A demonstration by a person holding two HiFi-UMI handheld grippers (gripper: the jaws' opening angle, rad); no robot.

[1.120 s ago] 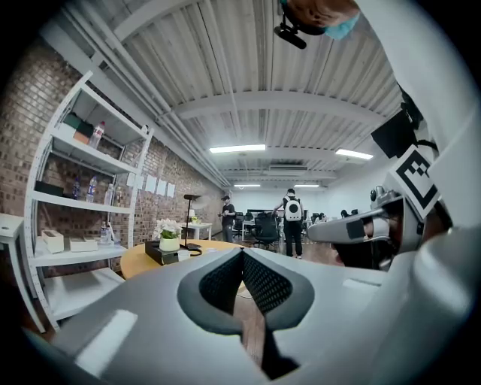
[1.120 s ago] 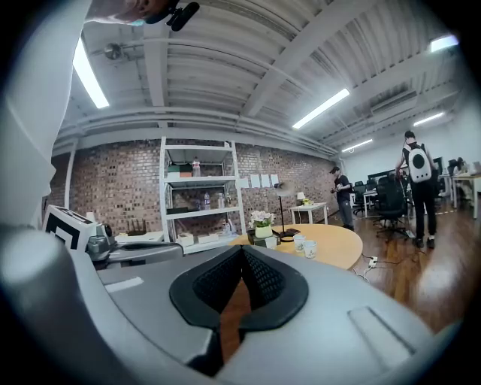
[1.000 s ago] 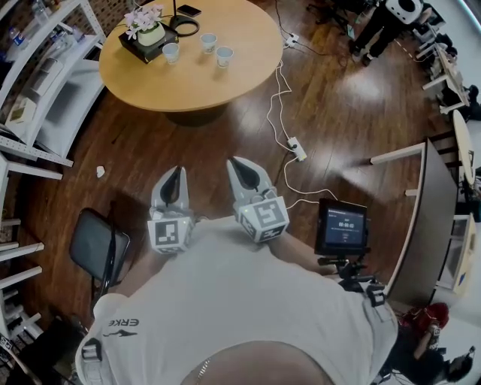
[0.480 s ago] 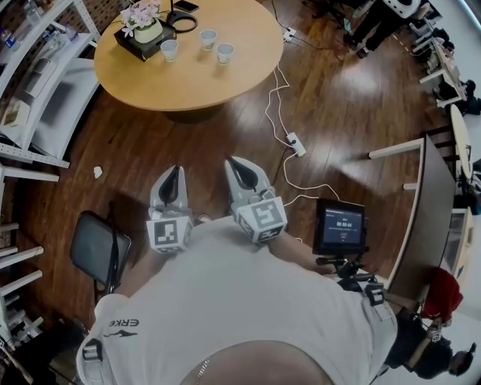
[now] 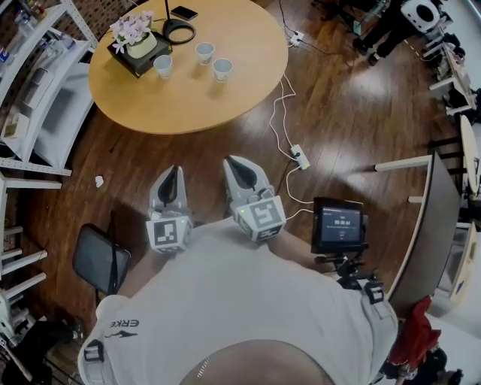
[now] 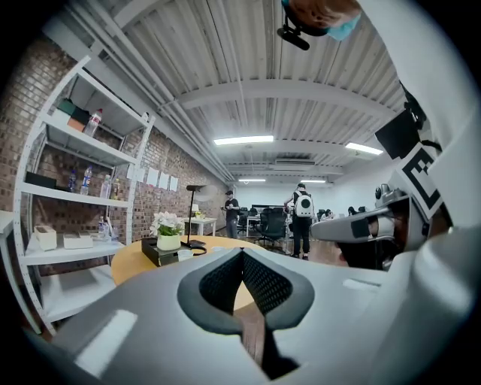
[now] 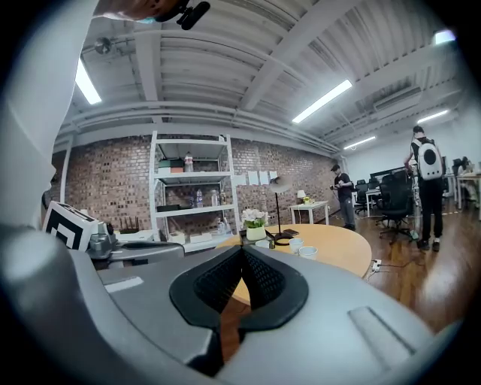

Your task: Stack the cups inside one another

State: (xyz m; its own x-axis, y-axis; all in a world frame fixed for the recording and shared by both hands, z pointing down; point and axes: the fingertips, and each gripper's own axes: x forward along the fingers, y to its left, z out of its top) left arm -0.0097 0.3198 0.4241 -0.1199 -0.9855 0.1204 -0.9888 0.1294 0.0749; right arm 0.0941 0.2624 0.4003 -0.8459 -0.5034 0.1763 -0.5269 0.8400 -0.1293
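Ahead, floor [image 5: 204, 150], seemingly open, reaches table [image 5: 188, 113] edge; left tool [image 5: 174, 173], right tool [image 5: 234, 164] closed, empty.

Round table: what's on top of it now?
Three separate cups, flower pot on a black tray, lamp base, phone. Flowers cover part of the tray.

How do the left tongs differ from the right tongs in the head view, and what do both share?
The left tongs point straight up the picture toward the table; the right tongs lean leftward. The left tongs' marker cube shows one flat face; the right tongs' cube is turned and shows several. Both are shut, empty, and over the floor, short of the table and cups.
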